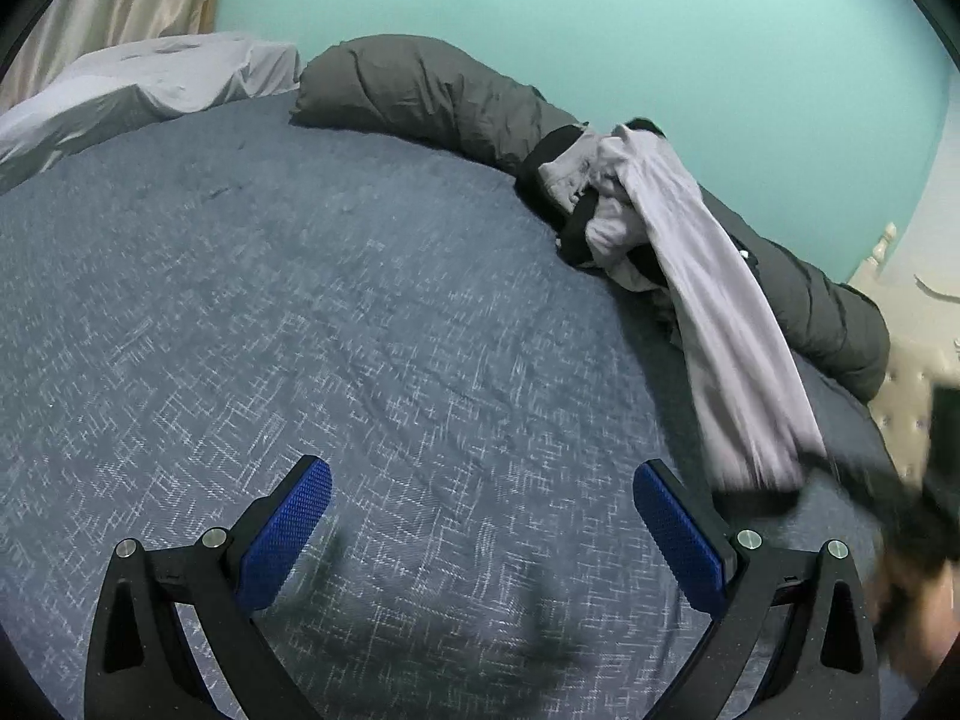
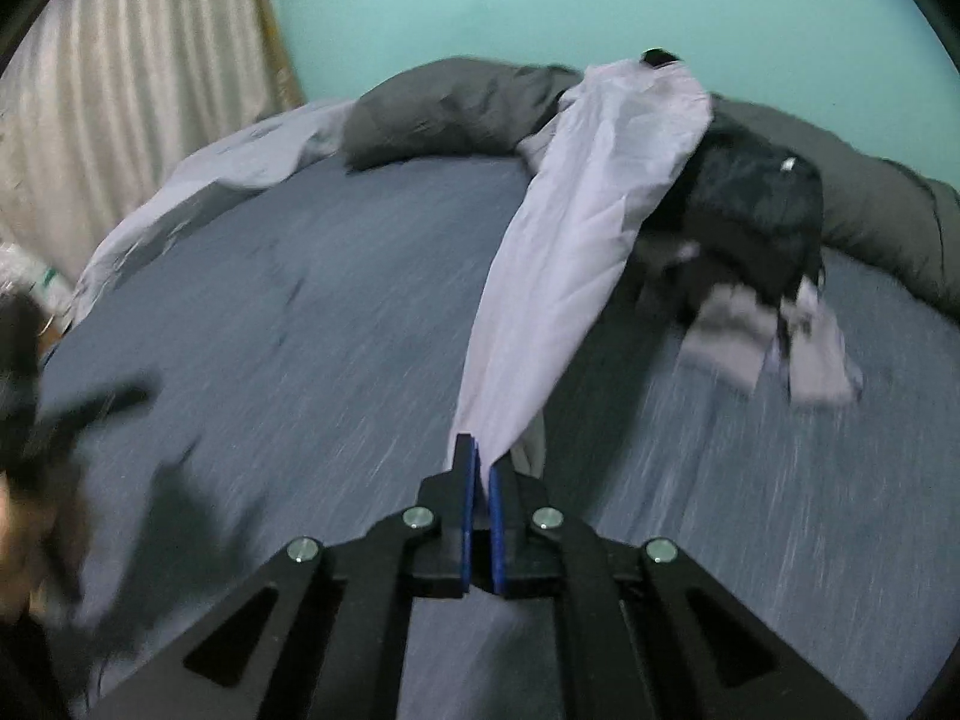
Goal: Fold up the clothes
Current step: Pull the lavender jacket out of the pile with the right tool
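A long pale lilac cloth garment (image 2: 564,240) is pinched between the closed right gripper (image 2: 478,456), stretching ahead; the left gripper (image 1: 483,492) is held wide open, empty, the garment lying right of its jaws.

We saw a pale lilac garment (image 2: 576,228), blue-grey flecked bedsheet (image 1: 300,312), dark grey duvet (image 1: 432,90), turquoise wall (image 1: 570,0), blue gripper pads (image 1: 288,540).

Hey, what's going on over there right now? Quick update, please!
Right gripper jaws shut on pale garment, stretched taut from the clothes pile. Left gripper open, empty, over the bed. Nothing in the way.
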`<state>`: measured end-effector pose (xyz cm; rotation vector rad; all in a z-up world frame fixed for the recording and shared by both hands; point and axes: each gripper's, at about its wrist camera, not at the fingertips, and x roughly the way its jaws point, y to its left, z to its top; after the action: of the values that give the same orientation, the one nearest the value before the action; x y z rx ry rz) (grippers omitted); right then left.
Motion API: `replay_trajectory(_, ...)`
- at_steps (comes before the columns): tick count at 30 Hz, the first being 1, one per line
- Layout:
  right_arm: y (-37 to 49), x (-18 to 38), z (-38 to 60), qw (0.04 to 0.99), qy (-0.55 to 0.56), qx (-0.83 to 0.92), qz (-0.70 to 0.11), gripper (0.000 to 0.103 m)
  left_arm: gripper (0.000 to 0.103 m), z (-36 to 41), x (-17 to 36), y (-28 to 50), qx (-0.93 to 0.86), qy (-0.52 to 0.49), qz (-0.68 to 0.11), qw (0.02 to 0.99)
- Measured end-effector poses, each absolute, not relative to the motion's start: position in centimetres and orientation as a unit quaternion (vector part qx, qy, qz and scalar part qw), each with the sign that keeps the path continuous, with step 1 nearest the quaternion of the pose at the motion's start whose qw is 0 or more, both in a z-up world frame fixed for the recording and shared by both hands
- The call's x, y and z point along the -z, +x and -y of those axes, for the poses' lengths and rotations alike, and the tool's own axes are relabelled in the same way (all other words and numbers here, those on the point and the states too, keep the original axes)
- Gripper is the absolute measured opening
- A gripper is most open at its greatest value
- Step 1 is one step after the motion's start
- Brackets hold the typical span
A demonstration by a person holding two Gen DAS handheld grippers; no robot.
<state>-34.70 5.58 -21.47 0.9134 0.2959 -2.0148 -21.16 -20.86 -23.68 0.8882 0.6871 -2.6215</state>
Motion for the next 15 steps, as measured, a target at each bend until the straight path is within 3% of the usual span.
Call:
replay_trajectory(9,-29.7,23.0,-9.6,0.443,0.411,0.788,-0.117,0.007,0.103,20.3,23.3,-21.0,0.911,0.306,-0.237,0.14)
replay_trajectory(11,-31.4,21.7,-9.9,0.425,0.394,0.809,-0.1,0.016,0.103,20.4,23.4,-21.1,0.911,0.308,-0.238,0.139)
replay_trajectory(12,-32.7,21.1,-10.0,0.419,0.391,0.815,-0.083,0.028,0.103,20.4,23.5,-21.1,0.91,0.308,-0.24,0.138)
replay_trajectory(13,-34.1,20.6,-9.8,0.413,0.389,0.821,-0.067,0.047,0.103,20.4,23.6,-21.2,0.91,0.309,-0.241,0.138)
replay_trajectory(15,-36.8,19.8,-9.1,0.406,0.383,0.829,-0.044,0.053,0.103,20.5,23.8,-21.3,0.911,0.305,-0.237,0.144)
